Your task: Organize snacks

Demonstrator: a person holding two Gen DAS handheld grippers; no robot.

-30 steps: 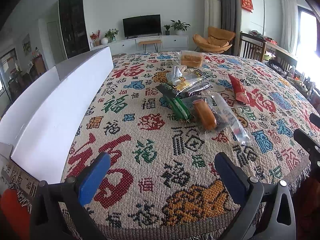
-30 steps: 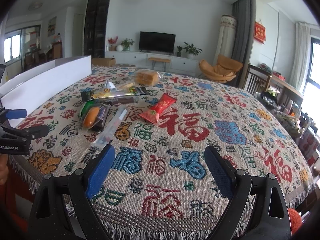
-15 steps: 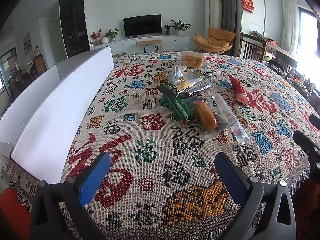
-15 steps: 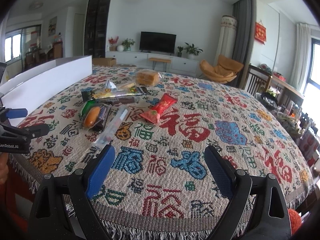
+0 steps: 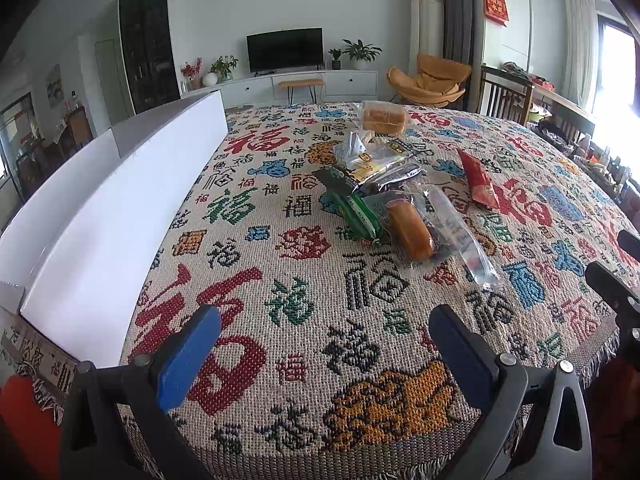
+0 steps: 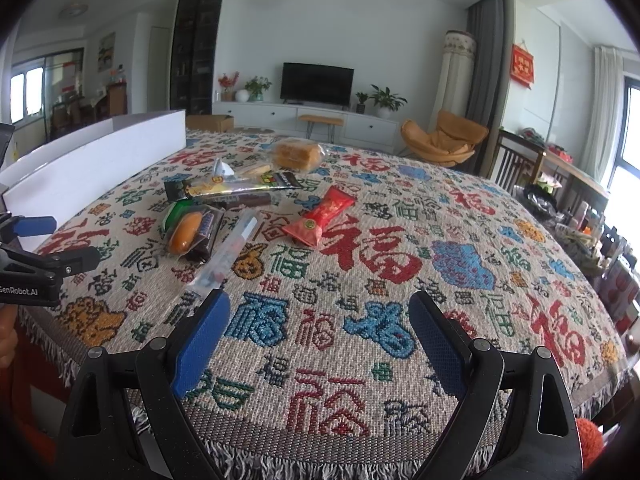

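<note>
Several wrapped snacks lie in a loose pile mid-table: an orange bread roll in clear wrap, a green packet, a long clear packet, a red packet, and a bagged bread loaf at the back. A white box stands along the left edge. My left gripper is open and empty above the near edge. My right gripper is open and empty, near the front edge.
The table wears a woven patterned cloth with a fringed front edge. Wooden chairs and a cluttered side table stand to the right. The left gripper's body shows in the right wrist view.
</note>
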